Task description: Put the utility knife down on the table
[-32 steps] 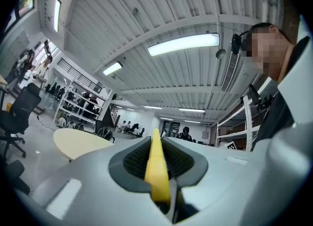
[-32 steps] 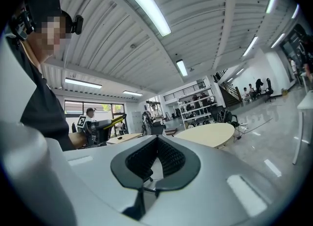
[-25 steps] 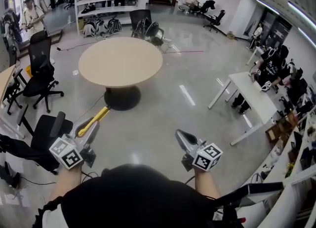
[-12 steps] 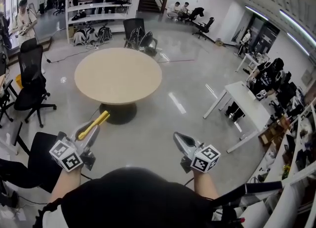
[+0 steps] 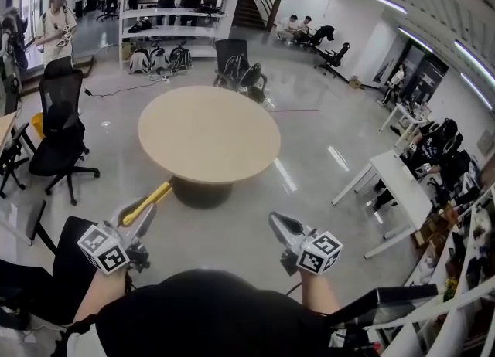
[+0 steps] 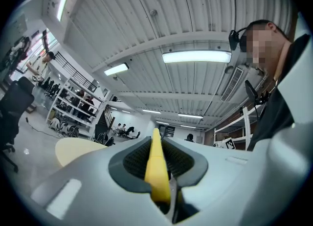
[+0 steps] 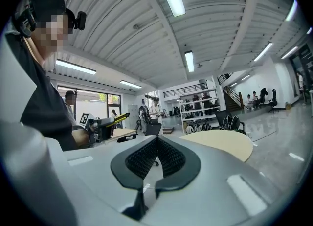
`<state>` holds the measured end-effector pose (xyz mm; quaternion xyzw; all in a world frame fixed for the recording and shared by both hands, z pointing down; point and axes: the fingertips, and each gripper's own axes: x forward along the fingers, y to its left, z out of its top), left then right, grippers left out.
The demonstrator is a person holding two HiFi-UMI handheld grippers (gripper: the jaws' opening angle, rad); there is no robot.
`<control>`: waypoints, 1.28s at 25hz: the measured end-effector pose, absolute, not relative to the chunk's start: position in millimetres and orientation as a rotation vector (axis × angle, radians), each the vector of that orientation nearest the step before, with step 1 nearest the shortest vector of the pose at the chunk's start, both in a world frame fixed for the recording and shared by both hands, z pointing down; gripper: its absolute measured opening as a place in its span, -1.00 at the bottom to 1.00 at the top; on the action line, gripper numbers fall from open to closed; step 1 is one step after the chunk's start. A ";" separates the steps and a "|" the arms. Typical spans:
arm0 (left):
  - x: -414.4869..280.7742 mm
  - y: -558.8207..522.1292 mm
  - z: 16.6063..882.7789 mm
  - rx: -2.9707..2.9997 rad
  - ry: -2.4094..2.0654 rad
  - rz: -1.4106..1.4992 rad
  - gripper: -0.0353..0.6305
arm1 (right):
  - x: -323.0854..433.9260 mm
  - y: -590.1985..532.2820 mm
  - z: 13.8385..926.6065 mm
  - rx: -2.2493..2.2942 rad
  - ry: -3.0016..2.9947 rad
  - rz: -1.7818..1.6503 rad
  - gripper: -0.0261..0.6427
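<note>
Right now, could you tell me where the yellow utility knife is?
The knife is lower left in the head view, clamped in the left hand-held gripper, short of the round beige table.

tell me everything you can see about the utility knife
The utility knife is a slim yellow bar, plastic by its look. The left tongs are clamped on its rear part. Its front sticks out towards the round table, above the floor, touching nothing else. I can't make out a blade.

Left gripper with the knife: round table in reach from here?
Probably not yet. The left gripper, shut on the yellow utility knife, is short of the round table, open floor between. Nothing blocks the way.
</note>
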<state>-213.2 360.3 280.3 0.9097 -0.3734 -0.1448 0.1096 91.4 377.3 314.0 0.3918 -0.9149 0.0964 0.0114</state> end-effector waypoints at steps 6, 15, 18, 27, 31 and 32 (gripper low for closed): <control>-233.4 336.4 296.9 2.621 -1.134 -0.428 -0.70 | 69.5 342.0 325.8 1.154 -2.837 0.330 -0.88; -219.5 285.9 309.1 2.587 -1.248 -0.409 -0.70 | 80.6 262.3 339.1 1.029 -2.902 0.340 -0.88; -197.7 263.2 300.4 2.558 -1.313 -0.428 -0.70 | 100.3 223.1 336.0 0.959 -2.924 0.345 -0.88; -104.6 196.6 289.0 2.514 -1.409 -0.459 -0.70 | 184.0 129.7 320.0 0.819 -2.986 0.299 -0.88; -67.6 173.5 292.0 2.513 -1.413 -0.422 -0.70 | 220.2 103.0 328.5 0.820 -2.993 0.331 -0.88; -60.7 167.8 291.5 2.516 -1.411 -0.414 -0.70 | 227.5 97.1 330.3 0.827 -2.995 0.341 -0.88</control>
